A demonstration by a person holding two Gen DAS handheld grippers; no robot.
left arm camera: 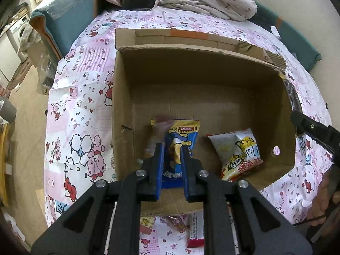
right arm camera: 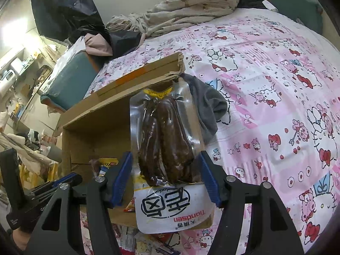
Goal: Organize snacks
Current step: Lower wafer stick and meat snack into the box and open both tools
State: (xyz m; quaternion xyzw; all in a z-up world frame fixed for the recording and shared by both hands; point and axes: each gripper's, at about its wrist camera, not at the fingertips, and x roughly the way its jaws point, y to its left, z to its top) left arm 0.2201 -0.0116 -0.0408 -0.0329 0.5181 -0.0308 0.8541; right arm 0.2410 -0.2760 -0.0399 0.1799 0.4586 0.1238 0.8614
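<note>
box: open brown cardboard box point(left arm camera: 212, 80) on the pink cartoon-print bedsheet point(left arm camera: 85, 106); everything below is placed relative to it.
left tool: my left gripper point(left arm camera: 172, 159) is pressed together on the blue-and-yellow foil snack bag point(left arm camera: 180, 140), low inside the box near its left wall.
already in: white-and-yellow foil chip packet point(left arm camera: 238, 155) lies on the box floor, right of the blue bag, not touching it.
right tool: my right gripper point(right arm camera: 165, 178) is over the box's right near corner. Jaws are spread around the clear vacuum pack of dark sausages with a white label point(right arm camera: 167, 148); can't tell if the pads actually touch it.
still out: more packets point(left arm camera: 195, 229) on the sheet in front of the box.
risk: sausage pack sits over the box's rim, so with a loose hold it could tip outside the box.
risk: both tools are close together at the box; could clash.
</note>
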